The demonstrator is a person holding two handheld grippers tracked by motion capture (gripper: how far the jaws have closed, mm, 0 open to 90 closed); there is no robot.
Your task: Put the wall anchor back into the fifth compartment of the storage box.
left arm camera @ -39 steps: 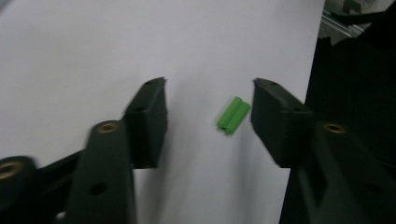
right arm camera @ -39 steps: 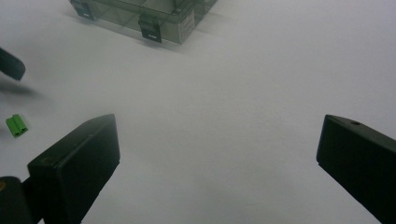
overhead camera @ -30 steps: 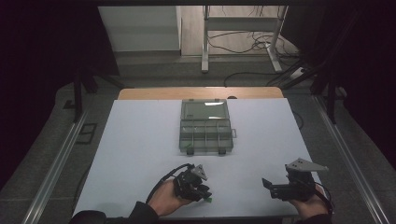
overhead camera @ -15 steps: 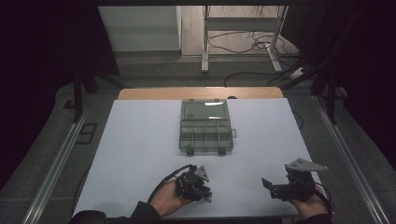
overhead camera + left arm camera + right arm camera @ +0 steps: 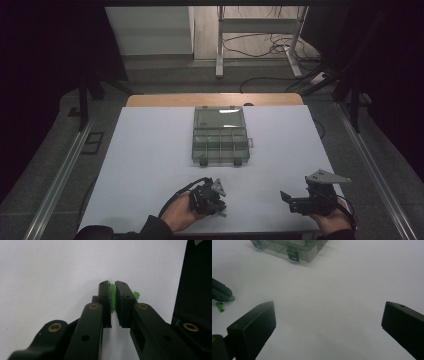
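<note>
Left gripper view: the left gripper [image 5: 113, 287] has its jaws drawn in on a small green piece [image 5: 113, 296], which stands pinched between the two pads; the jaws have just been closing. A second green piece [image 5: 136, 294] lies on the white desk [image 5: 50, 272] just beyond the outer face of one jaw, its far end hidden by that jaw.

High view: the left gripper [image 5: 218, 202] sits low on the desk [image 5: 150, 150] at the near edge, held in the person's left hand [image 5: 177, 214], with a trace of green [image 5: 220, 214] at its tips. The right gripper [image 5: 286, 198] is well apart from it, also at the near edge, jaws spread and holding nothing.

Right gripper view: both jaws stand wide with bare desk [image 5: 337, 302] between them. Ahead of the right gripper and well apart from it lies a clear compartment box [image 5: 292, 247] with dark latches. A loose green piece [image 5: 220, 306] lies just beside the left gripper's tip [image 5: 220, 293].
</note>
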